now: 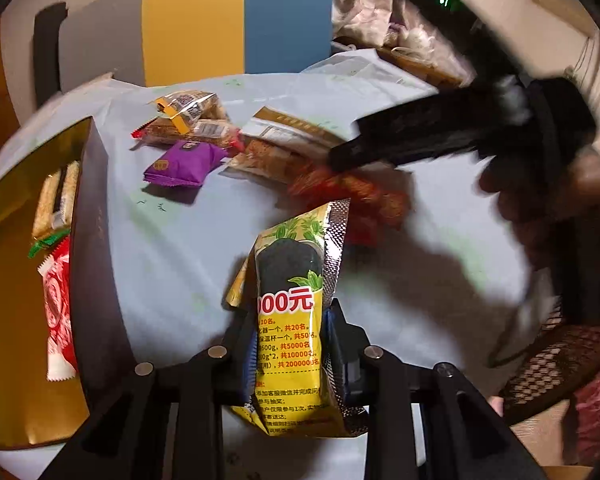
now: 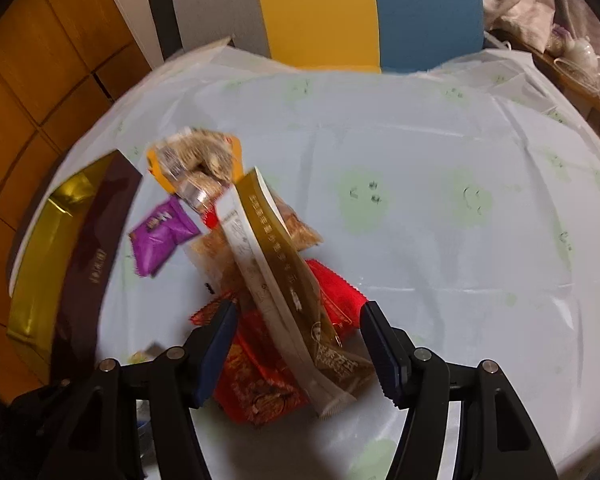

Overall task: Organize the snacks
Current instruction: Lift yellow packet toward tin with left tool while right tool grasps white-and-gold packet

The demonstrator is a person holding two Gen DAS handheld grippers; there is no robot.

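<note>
While the left gripper (image 1: pixel 292 344) jaws pinch the light, crinkly yellow snack packet (image 1: pixel 296 320) mid-body, the right gripper (image 2: pixel 300 344) jaws stand spread over the gold-striped packet (image 2: pixel 276 272), right of the gift box (image 2: pixel 80 248); grip packets mid-body.

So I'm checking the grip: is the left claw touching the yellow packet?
Touching. The left wrist view shows the left claw shut on the yellow packet, both pads pressing its sides.

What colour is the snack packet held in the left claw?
Mainly yellow, with red lettering, on the snack packet; left wrist view shows it best.
</note>
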